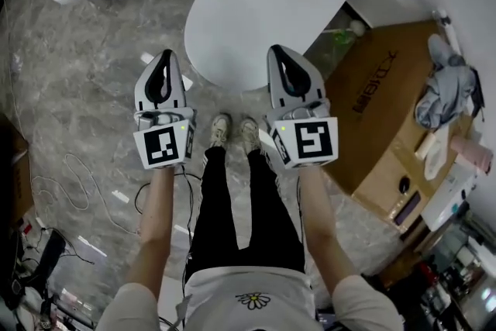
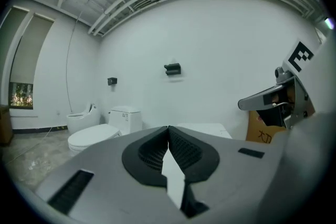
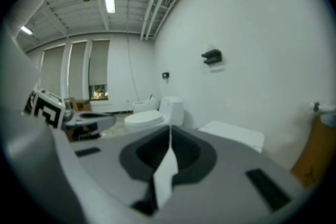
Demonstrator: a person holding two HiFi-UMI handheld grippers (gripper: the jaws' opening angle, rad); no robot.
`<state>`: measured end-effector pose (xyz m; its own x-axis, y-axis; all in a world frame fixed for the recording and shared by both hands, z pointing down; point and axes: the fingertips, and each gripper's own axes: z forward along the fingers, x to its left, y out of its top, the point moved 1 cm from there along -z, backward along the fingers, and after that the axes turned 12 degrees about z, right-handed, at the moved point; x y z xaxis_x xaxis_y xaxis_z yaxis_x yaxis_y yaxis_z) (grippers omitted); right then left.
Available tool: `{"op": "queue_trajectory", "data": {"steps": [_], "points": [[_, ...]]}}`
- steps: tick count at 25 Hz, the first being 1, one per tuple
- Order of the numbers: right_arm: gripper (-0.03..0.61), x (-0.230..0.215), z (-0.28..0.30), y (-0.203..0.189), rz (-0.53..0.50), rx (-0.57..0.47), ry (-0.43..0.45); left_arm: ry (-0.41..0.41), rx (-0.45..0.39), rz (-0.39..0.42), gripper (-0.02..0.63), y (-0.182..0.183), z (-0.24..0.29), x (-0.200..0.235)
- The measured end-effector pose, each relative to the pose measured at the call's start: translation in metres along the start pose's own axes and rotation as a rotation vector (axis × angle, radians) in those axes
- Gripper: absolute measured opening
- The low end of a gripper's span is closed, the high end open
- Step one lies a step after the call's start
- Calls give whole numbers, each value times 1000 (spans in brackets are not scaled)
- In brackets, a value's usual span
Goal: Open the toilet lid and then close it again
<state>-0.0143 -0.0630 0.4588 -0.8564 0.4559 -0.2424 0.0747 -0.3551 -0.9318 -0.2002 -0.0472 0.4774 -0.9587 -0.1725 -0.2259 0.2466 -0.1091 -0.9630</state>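
Toilet lid (image 1: 263, 8) is seen down flat on its bowl at top centre of head view, just ahead of the person's shoes (image 1: 230, 132). No gap under its front edge can be made out. In left gripper view it shows as a white slab (image 2: 202, 129) straight beyond the tips. In right gripper view it sits (image 3: 233, 136) a little to the right of them.

L claw (image 1: 163, 62) and R claw (image 1: 282, 58) are held side by side near the lid's front, approx. level w/ each other. L one is seen over the floor (image 1: 77, 89), just off the lid's front-left edge. R one overlaps the front-right edge in the picture, but contact can't be told from above. Both sets of jaws are pressed together w/ nothing btwn them; in each gripper view the pads are seen meeting along one seam.

Step judged: either opening not yet begun or closing already done, since the lid's pos. fits both. W/ both claws empty and aimed at the rim, an approach for opening is judged more likely.

Next move, if so: one claw is to be brought to the front rim and its closed tip slid under the lip, or the jaws parted & the rim pinched. The lid is then to be swung up & back toward the wall. The glossy surface is judged prone to slip, so a slow lift is called for. The cardboard box (image 1: 380, 105) close at the right is to be kept clear of.
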Motion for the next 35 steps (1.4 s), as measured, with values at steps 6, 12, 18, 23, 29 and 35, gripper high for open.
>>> {"op": "queue_trajectory", "data": {"steps": [6, 12, 18, 23, 29, 35], "points": [[31, -12, 1, -77, 15, 83, -25, -17, 65, 8, 29, -63, -7, -15], [31, -19, -5, -106, 34, 123, -43, -34, 100, 28, 29, -84, -10, -21], [74, -41, -5, -120, 52, 174, -75, -155, 122, 38, 98, -102, 0, -43], [226, -66, -14, -167, 31, 328, -86, -314, 187, 79, 249, -142, -4, -71], [241, -74, -25, -232, 7, 483, -70, -467, 289, 125, 295, -207, -18, -100], [239, -82, -32, -288, -32, 627, -68, -491, 403, 135, 298, -259, -22, -112]]}}
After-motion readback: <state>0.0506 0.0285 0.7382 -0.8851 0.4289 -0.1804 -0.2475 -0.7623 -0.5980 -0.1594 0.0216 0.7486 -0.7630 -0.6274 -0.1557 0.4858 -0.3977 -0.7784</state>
